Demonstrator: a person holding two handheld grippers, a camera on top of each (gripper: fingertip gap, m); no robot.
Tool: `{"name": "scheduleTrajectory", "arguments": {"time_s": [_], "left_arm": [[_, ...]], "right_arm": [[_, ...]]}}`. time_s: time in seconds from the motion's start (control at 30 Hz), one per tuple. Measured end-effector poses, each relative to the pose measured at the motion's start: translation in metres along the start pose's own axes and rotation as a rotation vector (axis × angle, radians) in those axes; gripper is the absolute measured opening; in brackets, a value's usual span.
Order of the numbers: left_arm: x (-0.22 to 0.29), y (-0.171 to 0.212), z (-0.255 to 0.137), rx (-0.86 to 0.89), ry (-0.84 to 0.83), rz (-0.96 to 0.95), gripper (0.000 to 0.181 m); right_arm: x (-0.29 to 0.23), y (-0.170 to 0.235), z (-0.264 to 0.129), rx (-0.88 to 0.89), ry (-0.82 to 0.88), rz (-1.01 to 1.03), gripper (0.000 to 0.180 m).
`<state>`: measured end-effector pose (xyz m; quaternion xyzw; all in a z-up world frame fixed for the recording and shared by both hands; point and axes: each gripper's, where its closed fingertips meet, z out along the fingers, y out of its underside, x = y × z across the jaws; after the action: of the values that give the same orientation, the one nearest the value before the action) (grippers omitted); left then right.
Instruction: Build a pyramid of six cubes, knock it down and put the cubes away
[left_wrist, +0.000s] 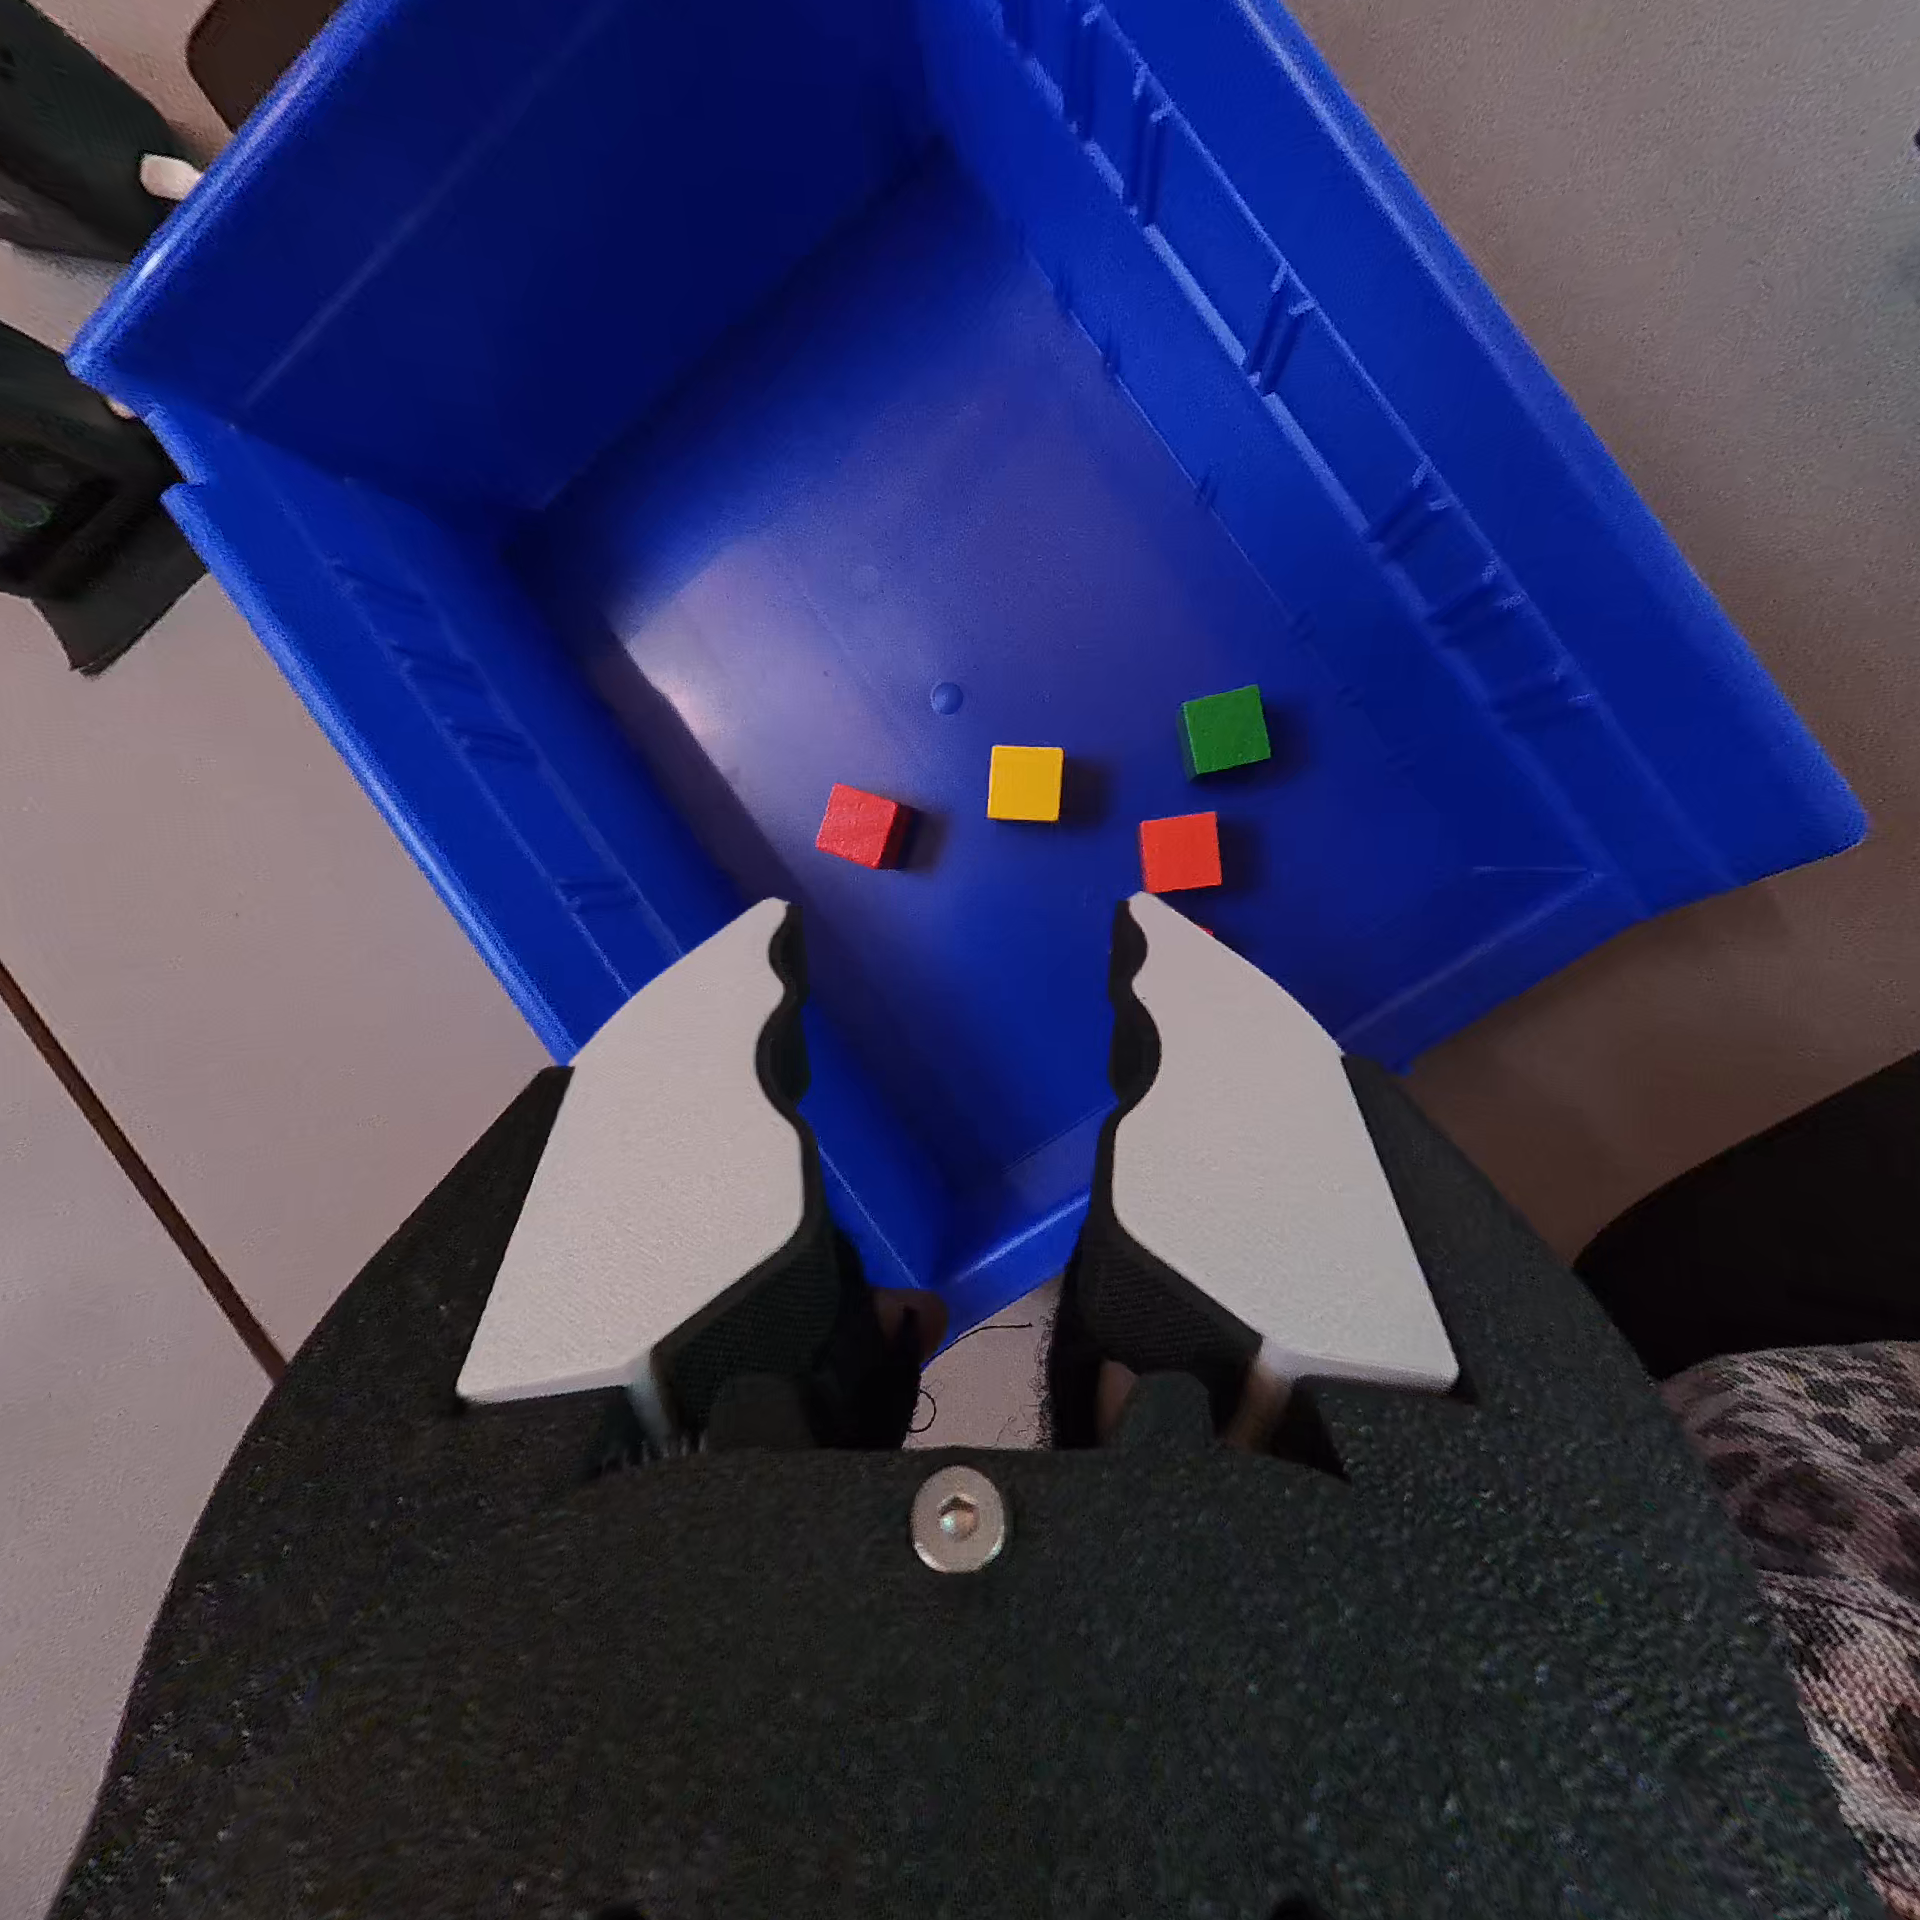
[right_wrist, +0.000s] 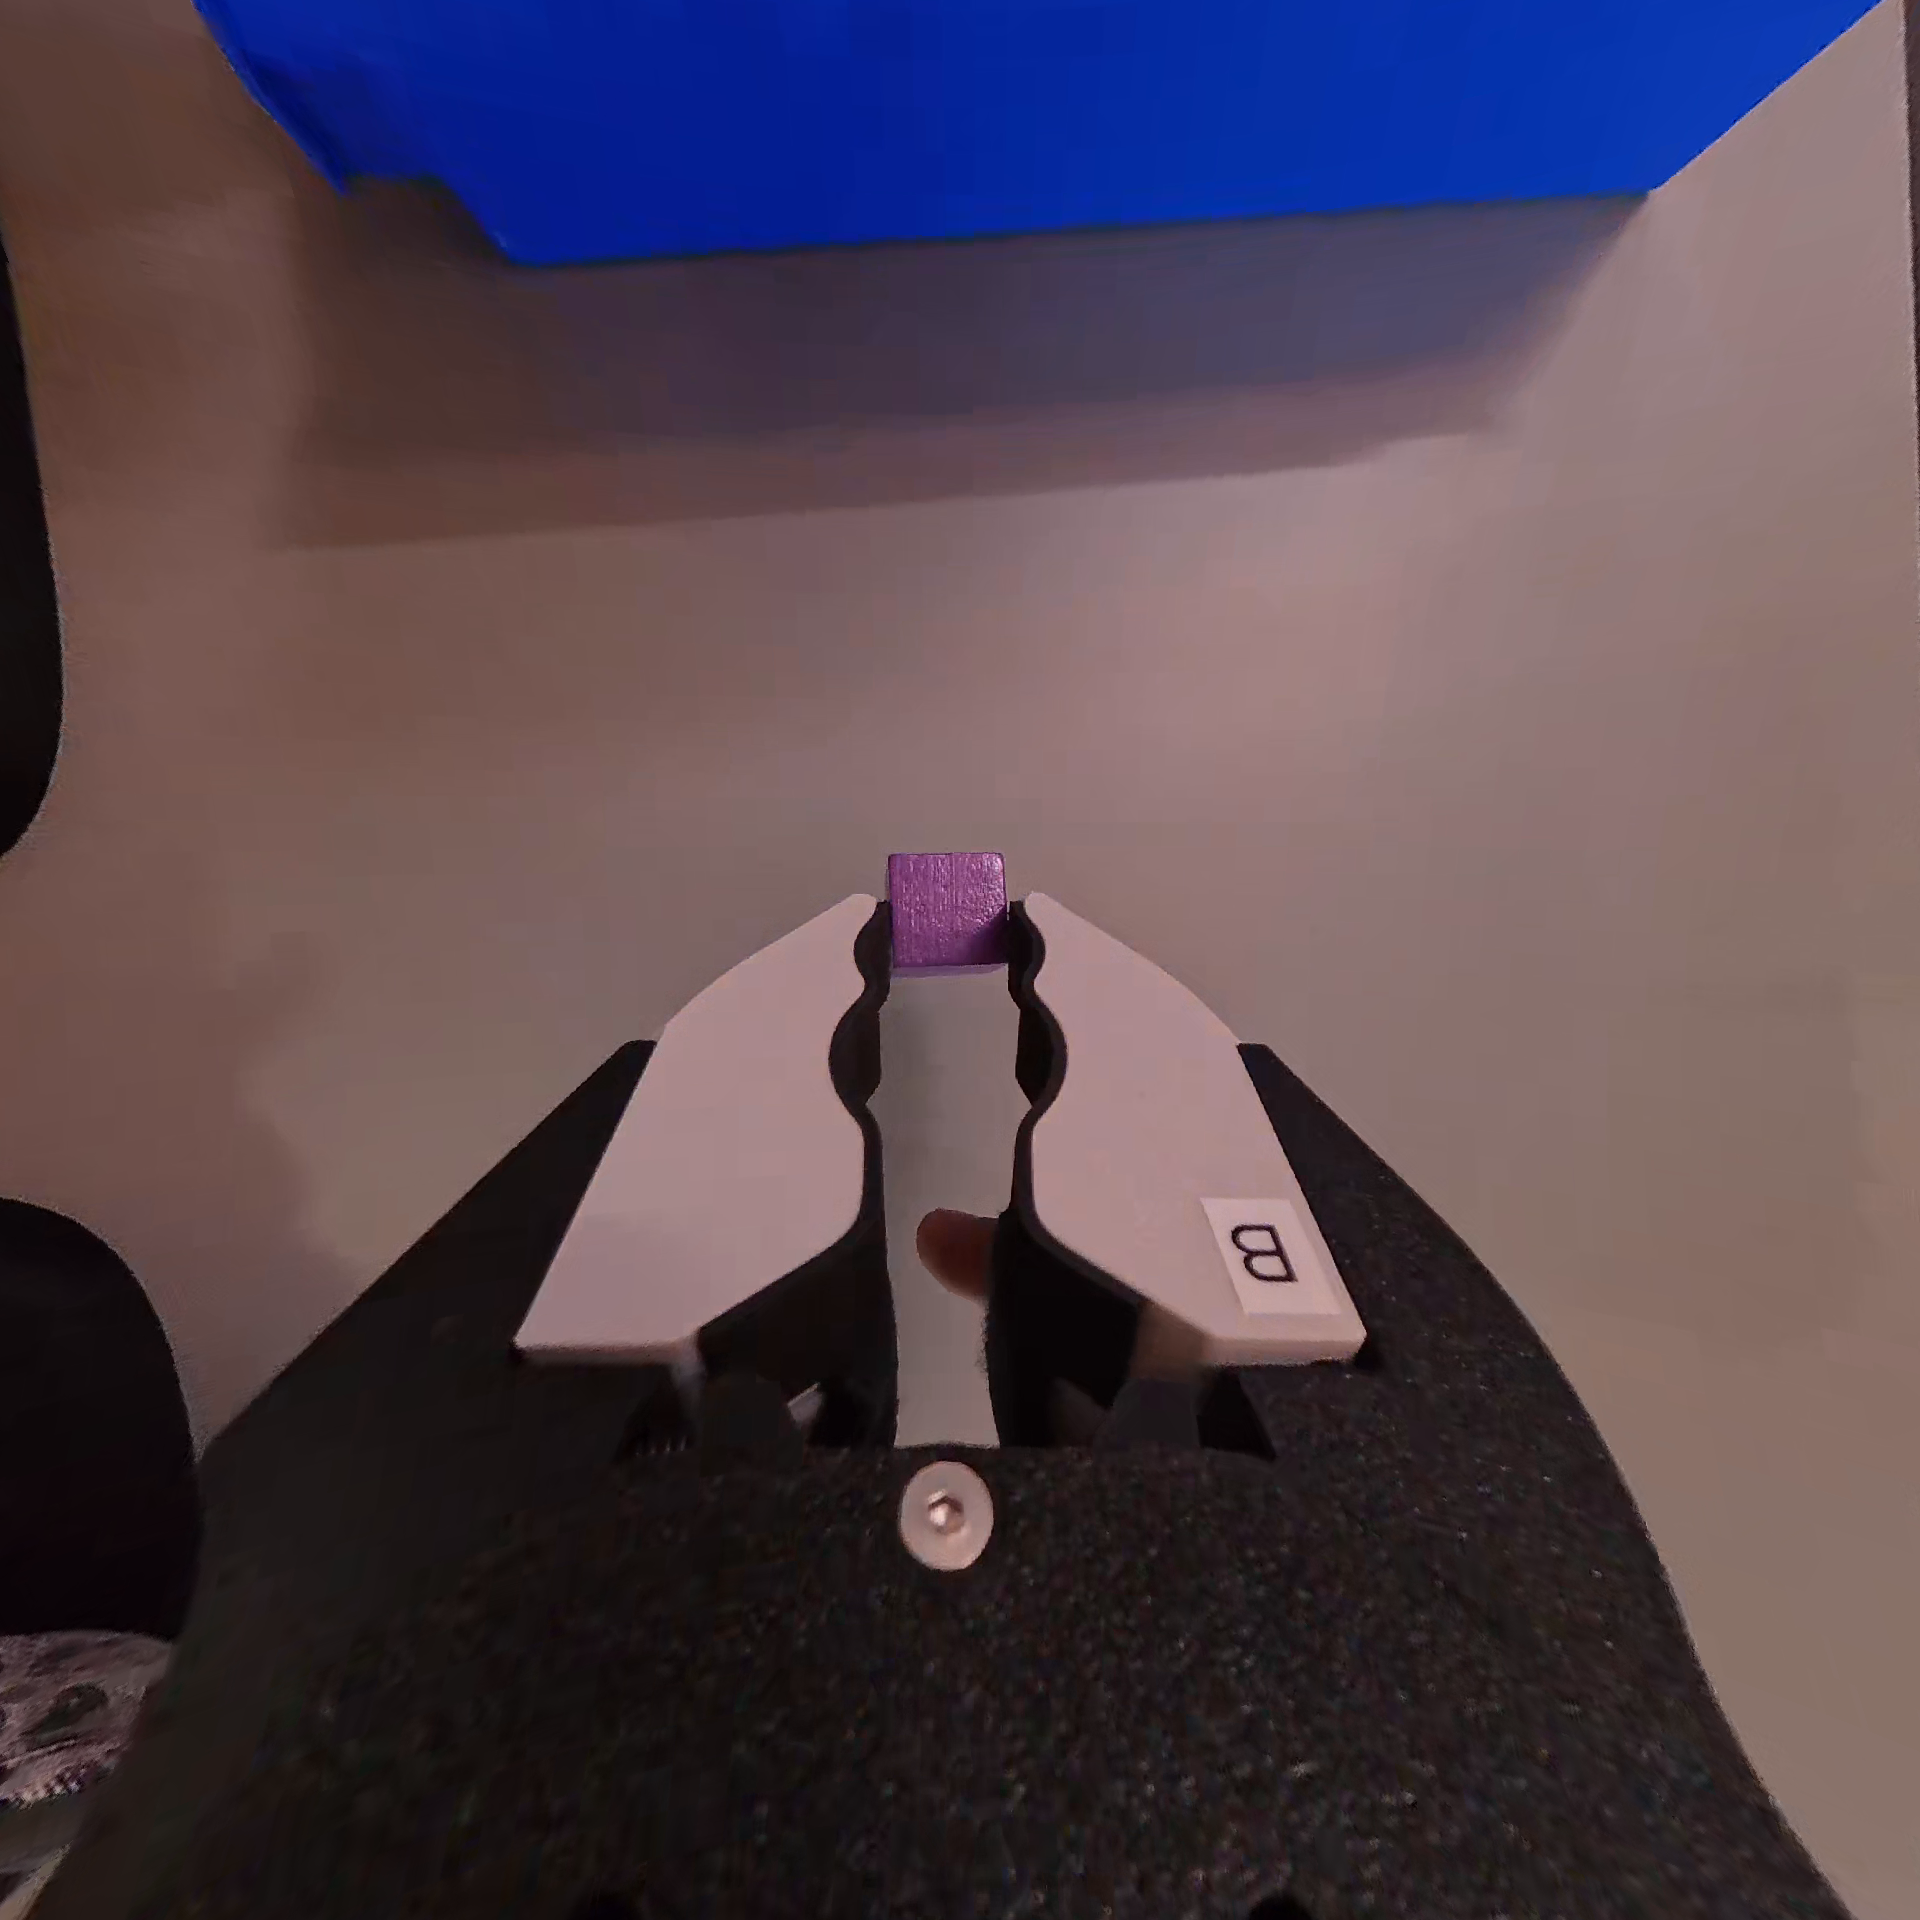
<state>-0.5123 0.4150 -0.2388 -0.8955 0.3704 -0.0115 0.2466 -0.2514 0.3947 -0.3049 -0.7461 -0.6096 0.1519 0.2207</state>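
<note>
In the left wrist view, the left gripper (left_wrist: 951, 914), with pale grey fingers on a black textured body, hangs over the near end of a deep blue plastic bin (left_wrist: 436, 665) with its jaws spread wide and nothing between them. On the bin's floor, going left to right, lie a small red wooden cube (left_wrist: 860, 825) turned slightly askew, a small yellow cube (left_wrist: 1024, 782) a little farther in, an orange-red cube (left_wrist: 1179, 851) just past the tip of the right-hand finger, and a green cube (left_wrist: 1225, 729) nearest the ribbed right wall. The four cubes lie apart from one another, none stacked. A sliver of red (left_wrist: 1203, 932) peeks out at the edge of the right-hand finger; what it belongs to cannot be told. The bin rests on a pale beige tabletop (left_wrist: 208, 935), and a patterned fabric (left_wrist: 1829, 1558) shows at the lower right. In the right wrist view, the right gripper (right_wrist: 948, 912) has its jaws drawn in narrowly on a small purple wooden cube (right_wrist: 947, 902), pinched at the very fingertips and held above the same tabletop (right_wrist: 1455, 727). The blue bin's outer wall (right_wrist: 935, 125) stands well ahead of it, across the top of the view. A white sticker (right_wrist: 1270, 1255) sits on the right-hand finger.
</note>
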Motion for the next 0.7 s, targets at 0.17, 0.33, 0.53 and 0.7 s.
{"name": "scheduleTrajectory", "arguments": {"time_s": [0.17, 0.33, 0.53, 0.7], "left_arm": [[0.007, -0.002, 0.006, -0.019, 0.032, 0.031, 0.053], [0.008, -0.001, 0.007, -0.020, 0.042, 0.030, 0.051], [0.008, 0.001, 0.008, -0.034, 0.044, 0.036, 0.050], [0.011, -0.001, 0.010, -0.028, 0.056, 0.046, 0.048]], "right_arm": [[0.001, 0.006, 0.006, -0.016, -0.010, 0.005, 0.021], [0.003, 0.009, 0.010, -0.019, -0.012, 0.013, 0.021], [0.006, 0.017, 0.015, -0.028, -0.012, -0.008, 0.021], [0.007, 0.024, 0.020, -0.034, -0.019, -0.031, 0.021]]}}
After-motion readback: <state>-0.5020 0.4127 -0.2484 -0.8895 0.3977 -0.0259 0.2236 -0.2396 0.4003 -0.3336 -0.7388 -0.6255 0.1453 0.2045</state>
